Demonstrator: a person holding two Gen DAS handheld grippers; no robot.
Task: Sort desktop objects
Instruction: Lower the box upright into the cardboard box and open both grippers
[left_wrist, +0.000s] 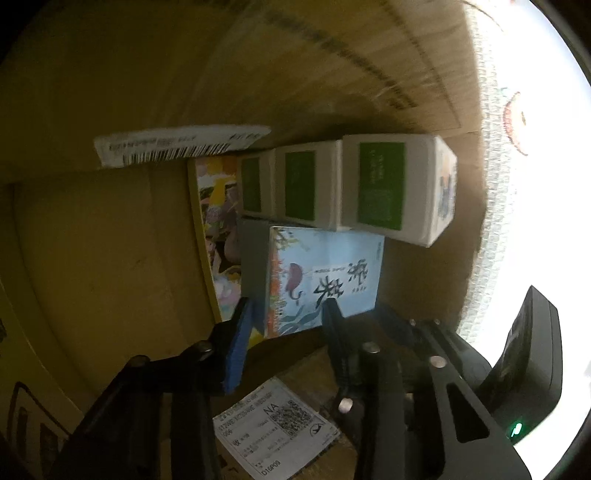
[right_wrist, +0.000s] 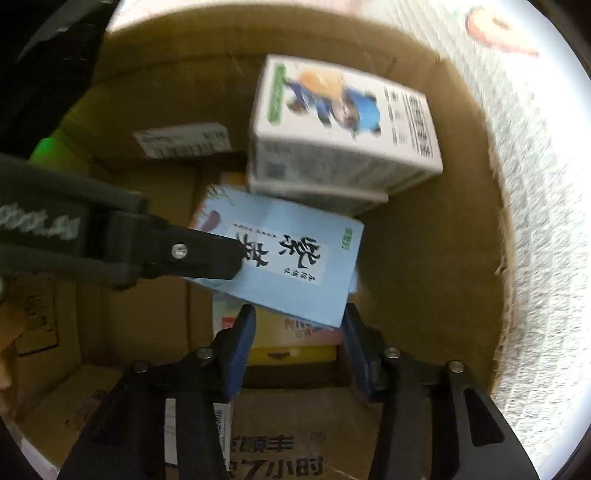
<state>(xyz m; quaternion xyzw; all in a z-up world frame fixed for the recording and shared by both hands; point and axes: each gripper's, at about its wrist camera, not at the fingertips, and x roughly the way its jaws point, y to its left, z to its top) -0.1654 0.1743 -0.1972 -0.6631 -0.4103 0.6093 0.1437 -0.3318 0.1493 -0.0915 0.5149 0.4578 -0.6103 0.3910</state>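
While both hand-held grippers grip it, the blue box hangs inside the carton.

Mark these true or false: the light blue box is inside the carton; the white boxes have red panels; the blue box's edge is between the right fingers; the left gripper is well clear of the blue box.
1. The light blue box is inside the carton: true.
2. The white boxes have red panels: false, green panels.
3. The blue box's edge is between the right gripper fingers: true.
4. The left gripper is well clear of the blue box: false, its fingers are on it.
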